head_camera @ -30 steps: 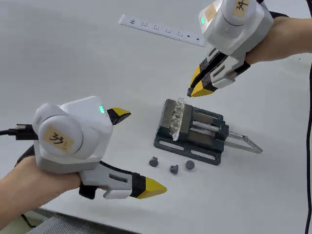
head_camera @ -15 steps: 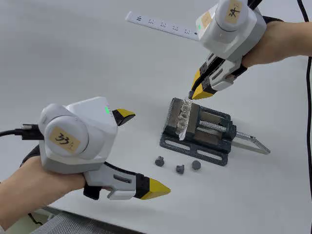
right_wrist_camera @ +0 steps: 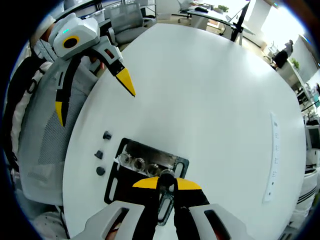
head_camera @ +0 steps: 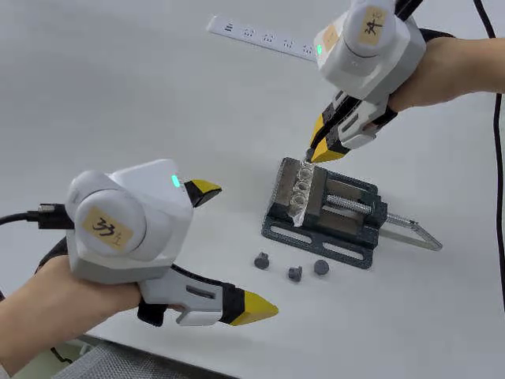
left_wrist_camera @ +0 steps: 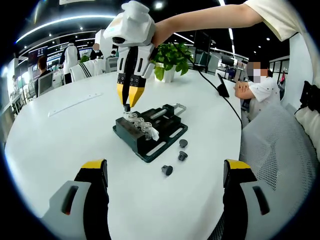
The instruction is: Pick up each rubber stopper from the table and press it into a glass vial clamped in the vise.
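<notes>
On the white bench point(head_camera: 118, 103), a dark vise point(head_camera: 353, 227) sits with a row of clear glass vials point(head_camera: 299, 190) clamped upright between its jaws. Its screw handle point(head_camera: 416, 230) sticks out toward the right of the head view. Over the far end of that row hangs the right hand-held gripper point(head_camera: 314, 152), pointed steeply down, its yellow-tipped jaws clenched on a small dark rubber stopper point(right_wrist_camera: 166, 178). The right gripper view shows the stopper pinched between the tips directly over the end of the vial row, though whether it touches a vial's mouth cannot be told. Three more stoppers point(head_camera: 295, 273) lie loose on the bench in a short line just beside the near edge of the vise, each apart from the others. The left hand-held gripper point(head_camera: 237, 247) is held low at the near left, well apart from the vise, its jaws spread wide and grasping nothing. In the left gripper view its two tips frame the vise and the loose stoppers. A white power strip point(head_camera: 264, 37) lies flat at the far side of the bench, beyond the right hand-held gripper, and a black cable point(head_camera: 499, 174) runs down the right edge of the head view.
</notes>
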`<state>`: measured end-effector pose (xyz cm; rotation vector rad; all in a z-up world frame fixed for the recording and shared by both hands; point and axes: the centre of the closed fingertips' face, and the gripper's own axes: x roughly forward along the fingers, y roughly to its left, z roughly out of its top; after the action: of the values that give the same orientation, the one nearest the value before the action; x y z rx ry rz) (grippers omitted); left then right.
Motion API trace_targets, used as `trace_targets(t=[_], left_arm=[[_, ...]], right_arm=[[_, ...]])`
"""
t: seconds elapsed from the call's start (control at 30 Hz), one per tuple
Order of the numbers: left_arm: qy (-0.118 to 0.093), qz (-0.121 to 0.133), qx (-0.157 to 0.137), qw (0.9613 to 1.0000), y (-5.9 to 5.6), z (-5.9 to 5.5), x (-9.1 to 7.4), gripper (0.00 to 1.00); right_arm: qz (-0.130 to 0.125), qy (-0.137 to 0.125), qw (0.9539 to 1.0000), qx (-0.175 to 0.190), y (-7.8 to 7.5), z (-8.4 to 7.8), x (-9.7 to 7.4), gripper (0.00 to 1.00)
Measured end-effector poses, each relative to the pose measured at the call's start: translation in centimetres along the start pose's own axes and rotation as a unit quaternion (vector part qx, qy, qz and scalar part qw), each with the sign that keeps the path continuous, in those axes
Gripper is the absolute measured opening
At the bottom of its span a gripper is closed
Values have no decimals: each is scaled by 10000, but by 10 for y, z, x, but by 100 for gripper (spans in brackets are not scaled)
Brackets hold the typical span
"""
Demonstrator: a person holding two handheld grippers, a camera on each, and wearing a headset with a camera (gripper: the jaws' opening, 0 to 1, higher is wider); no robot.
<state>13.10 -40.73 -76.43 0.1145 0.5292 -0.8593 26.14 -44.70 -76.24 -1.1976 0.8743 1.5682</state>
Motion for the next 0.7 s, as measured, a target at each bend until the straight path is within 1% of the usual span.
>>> trace_targets(t=[0.2, 0.37, 0.43, 0.57, 0.6, 0.7], left_arm=[[8, -13, -19, 10000, -1, -1, 0, 95], [21, -21, -45, 10000, 0, -2, 0, 95], [23, -14, -43, 10000, 1, -3, 0, 95], [9, -7, -55, 10000, 2, -3, -1, 95], [12, -10, -56, 10000, 2, -3, 0, 95], [7, -9, -56, 10000, 2, -3, 0, 95]], right_arm=[[0, -6, 10000, -21, -2, 1, 2, 6], [22, 83, 9999, -78, -2, 0, 3, 6], [29, 169, 9997, -150, 0, 1, 3, 6], [35, 345, 9989, -310, -1, 2, 5, 5], [40, 400, 9989, -252, -1, 2, 5, 5], [55, 495, 9983, -288, -1, 2, 6, 5]])
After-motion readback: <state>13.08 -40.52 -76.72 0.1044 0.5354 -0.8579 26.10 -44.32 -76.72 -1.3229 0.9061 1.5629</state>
